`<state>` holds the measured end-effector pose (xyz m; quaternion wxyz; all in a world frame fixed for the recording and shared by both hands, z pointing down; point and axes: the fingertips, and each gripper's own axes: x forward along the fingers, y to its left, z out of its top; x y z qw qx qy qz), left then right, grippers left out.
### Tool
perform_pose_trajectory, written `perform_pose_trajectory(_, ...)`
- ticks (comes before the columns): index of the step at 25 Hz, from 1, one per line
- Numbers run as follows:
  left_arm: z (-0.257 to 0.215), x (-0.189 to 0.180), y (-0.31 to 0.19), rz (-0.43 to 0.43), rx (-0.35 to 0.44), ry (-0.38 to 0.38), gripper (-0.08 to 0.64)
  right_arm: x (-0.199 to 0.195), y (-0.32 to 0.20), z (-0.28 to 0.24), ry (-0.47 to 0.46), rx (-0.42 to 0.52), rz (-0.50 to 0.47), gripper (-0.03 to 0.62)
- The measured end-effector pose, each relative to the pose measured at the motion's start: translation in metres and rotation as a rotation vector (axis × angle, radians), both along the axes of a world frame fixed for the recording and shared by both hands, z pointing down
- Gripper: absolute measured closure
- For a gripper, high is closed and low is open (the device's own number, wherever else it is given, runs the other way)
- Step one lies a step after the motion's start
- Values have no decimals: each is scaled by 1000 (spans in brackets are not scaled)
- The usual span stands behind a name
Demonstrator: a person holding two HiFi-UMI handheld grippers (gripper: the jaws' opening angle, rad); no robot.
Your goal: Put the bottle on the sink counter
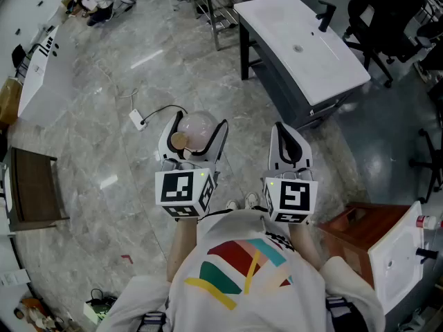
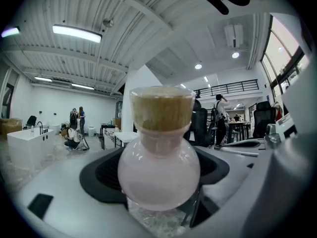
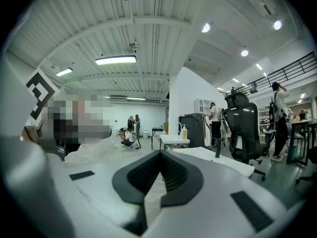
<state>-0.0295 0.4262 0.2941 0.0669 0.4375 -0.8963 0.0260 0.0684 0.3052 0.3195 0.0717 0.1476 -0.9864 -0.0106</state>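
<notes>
Between the jaws of the left hand-held gripper (image 1: 199, 130) sits the bottle (image 1: 202, 131), a round pale pink one with a cork stopper (image 2: 162, 108) on top. The jaws stand wide and clasp its round belly from both sides, so the bottle hangs in the air above the grey marble floor (image 1: 104, 102). In the left gripper view the bottle (image 2: 158, 175) is upright and fills the middle of the picture.

The right hand-held gripper (image 1: 289, 142) is just to the right of the left one. Its jaws are pressed together, and the right gripper view shows nothing between them (image 3: 158, 155).

The person holds both hand-held grippers out in front of the chest, side by side and a little apart. Both point away from the body, almost level and only slightly downward. The marker cubes are on the near ends, and the forearms come out under them.

Farther away and to the right stands the white sink worktop (image 1: 277, 19) with a black faucet (image 1: 324, 16). The bottle is well apart from it. A white plug with a black cable (image 1: 136, 120) lies on the floor to the left of the left hand-held gripper.
</notes>
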Motion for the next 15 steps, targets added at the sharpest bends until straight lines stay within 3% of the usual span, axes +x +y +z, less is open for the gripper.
perform_pose_trajectory(10, -13, -3, -15, 8, 46, -27, 143, -5, -15, -3, -7, 27, 0, 581)
perform_pose_trajectory(15, -14, -5, -23, 3, 57, -32, 143, -5, -22, -5, -67, -44, -22, 581)
